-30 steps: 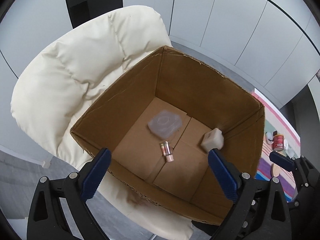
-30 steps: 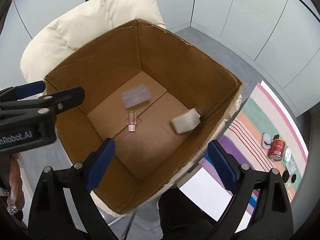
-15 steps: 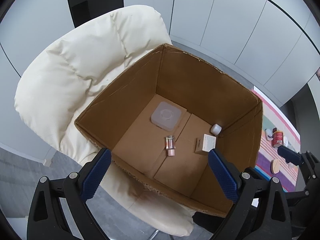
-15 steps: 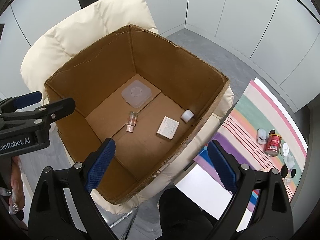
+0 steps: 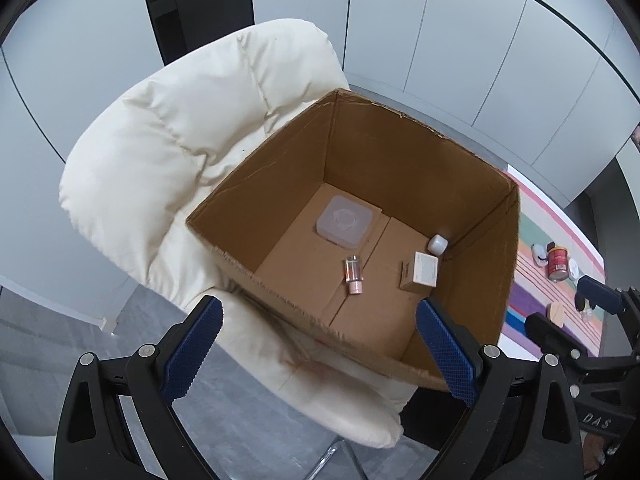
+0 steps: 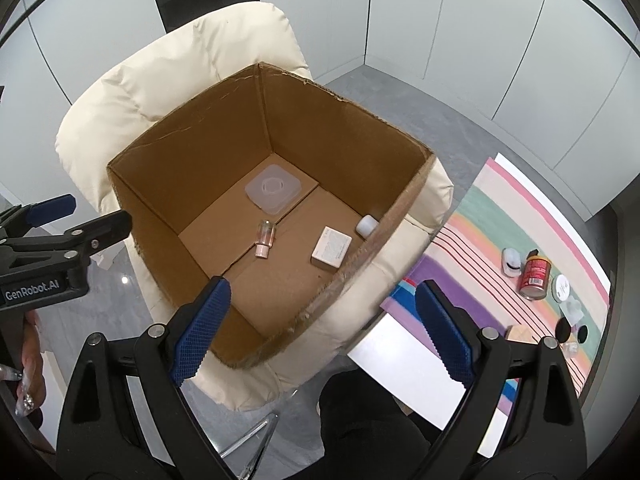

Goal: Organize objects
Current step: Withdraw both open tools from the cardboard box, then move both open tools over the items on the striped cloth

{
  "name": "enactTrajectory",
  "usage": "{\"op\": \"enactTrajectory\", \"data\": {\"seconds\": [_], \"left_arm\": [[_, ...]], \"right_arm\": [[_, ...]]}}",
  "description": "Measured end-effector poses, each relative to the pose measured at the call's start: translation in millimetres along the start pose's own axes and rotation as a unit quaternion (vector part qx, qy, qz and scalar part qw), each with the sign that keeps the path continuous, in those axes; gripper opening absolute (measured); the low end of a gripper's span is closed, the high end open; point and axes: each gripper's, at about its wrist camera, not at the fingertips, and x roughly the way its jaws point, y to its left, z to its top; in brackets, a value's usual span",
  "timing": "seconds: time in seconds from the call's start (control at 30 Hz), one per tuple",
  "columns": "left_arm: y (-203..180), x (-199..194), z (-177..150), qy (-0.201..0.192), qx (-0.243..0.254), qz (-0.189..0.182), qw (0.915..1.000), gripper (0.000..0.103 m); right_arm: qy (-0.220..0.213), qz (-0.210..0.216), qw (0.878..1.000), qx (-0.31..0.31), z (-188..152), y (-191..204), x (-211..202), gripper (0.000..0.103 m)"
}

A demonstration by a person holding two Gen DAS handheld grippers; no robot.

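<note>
My left tongs (image 6: pixel 60 216) run off the right wrist view's left edge. Print on the small white carton (image 6: pixel 331 249) is too fine to read. The cardboard box (image 6: pixel 384 224) wall hides part of the white cap (image 6: pixel 367 226) in that view. Red can (image 6: pixel 534 278) label is illegible, and the small bits (image 6: pixel 570 308) beside it on the striped rug (image 6: pixel 480 208) are too small to identify.

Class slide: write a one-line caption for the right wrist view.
Open right gripper above a cardboard box on a cream chair, holding four small items.
</note>
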Motion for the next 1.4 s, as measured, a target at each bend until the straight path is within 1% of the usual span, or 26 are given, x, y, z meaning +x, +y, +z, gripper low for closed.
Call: {"op": "enactTrajectory", "data": {"seconds": [0.13, 0.37, 0.53, 0.77, 0.97, 1.03, 1.17, 1.3, 1.4], "left_arm": [[1, -18, -15, -0.005, 0.005, -0.001, 1.0, 0.098], [-2, -48, -43, -0.018, 0.022, 0.015, 0.9995, 0.098], [-7, -64, -63, -0.02, 0.026, 0.019, 0.9993, 0.098], [-19, -82, -97, -0.023, 0.048, 0.022, 0.9983, 0.098], [-24, -101, -125, -0.023, 0.049, 0.019, 0.9984, 0.098], [-25, -108, -134, -0.023, 0.049, 0.018, 0.9984, 0.098], [-27, -122, -149, -0.026, 0.049, 0.025, 0.9982, 0.098], [-27, -129, -160, -0.022, 0.042, 0.022, 0.9986, 0.098], [-26, -129, -166, -0.02, 0.038, 0.018, 0.9989, 0.098]], "right_arm": [[-0.004, 0.007, 1.0, 0.012, -15, -5, -16, 0.095], [-0.009, 0.009, 1.0, 0.027, -45, -10, -43, 0.095], [-0.006, 0.012, 0.999, 0.039, -72, -15, -59, 0.095], [-0.007, 0.009, 0.999, 0.05, -105, -17, -79, 0.095], [-0.011, 0.014, 0.998, 0.066, -139, -20, -106, 0.095], [-0.009, 0.018, 0.998, 0.062, -151, -19, -114, 0.095], [-0.003, 0.02, 0.998, 0.06, -170, -19, -123, 0.095], [0.009, 0.028, 0.997, 0.065, -185, -23, -126, 0.095], [0.008, 0.013, 0.998, 0.063, -190, -25, -132, 0.095]]}}
